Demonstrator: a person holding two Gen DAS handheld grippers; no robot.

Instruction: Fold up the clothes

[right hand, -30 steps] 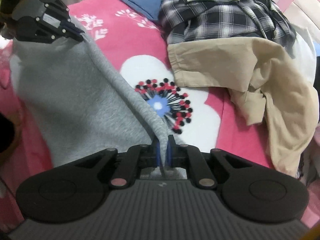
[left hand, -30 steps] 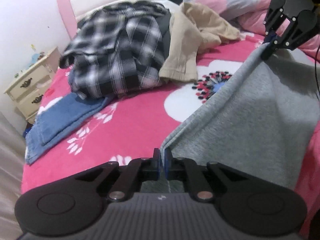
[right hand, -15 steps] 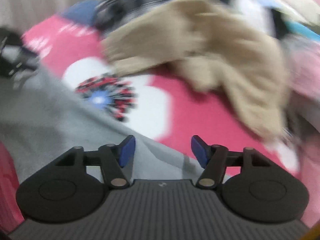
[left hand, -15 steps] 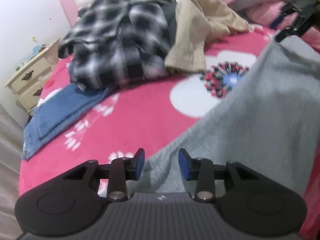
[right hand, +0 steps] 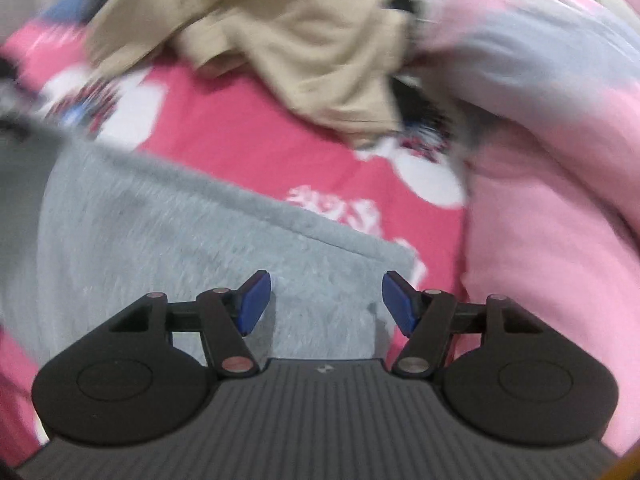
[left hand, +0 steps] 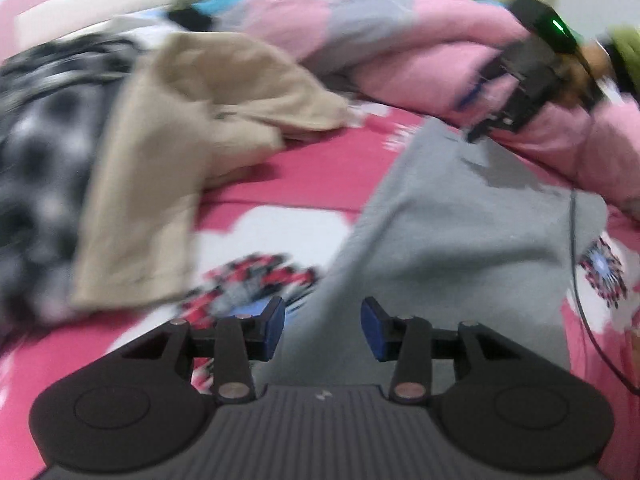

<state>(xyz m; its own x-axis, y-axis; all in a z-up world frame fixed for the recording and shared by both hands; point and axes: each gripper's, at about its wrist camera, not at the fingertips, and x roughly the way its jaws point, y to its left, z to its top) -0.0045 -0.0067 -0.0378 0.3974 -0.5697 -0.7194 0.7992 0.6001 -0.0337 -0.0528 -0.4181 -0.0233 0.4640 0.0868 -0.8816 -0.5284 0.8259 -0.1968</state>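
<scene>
Both grippers spread, holding nothing: left gripper point(left hand: 322, 326) and right gripper point(right hand: 326, 304) hover over grey garment point(left hand: 460, 240) lying flat on bed point(left hand: 312, 176).

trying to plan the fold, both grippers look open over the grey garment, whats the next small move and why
Probably lower the right gripper onto the near corner of the grey garment and close on it. Both it and the left gripper have their jaws apart and hold nothing, while the garment lies flat on the pink bedspread, its corner edge just ahead of the right fingers. The frames are blurred, so treat this as a guess.
</scene>
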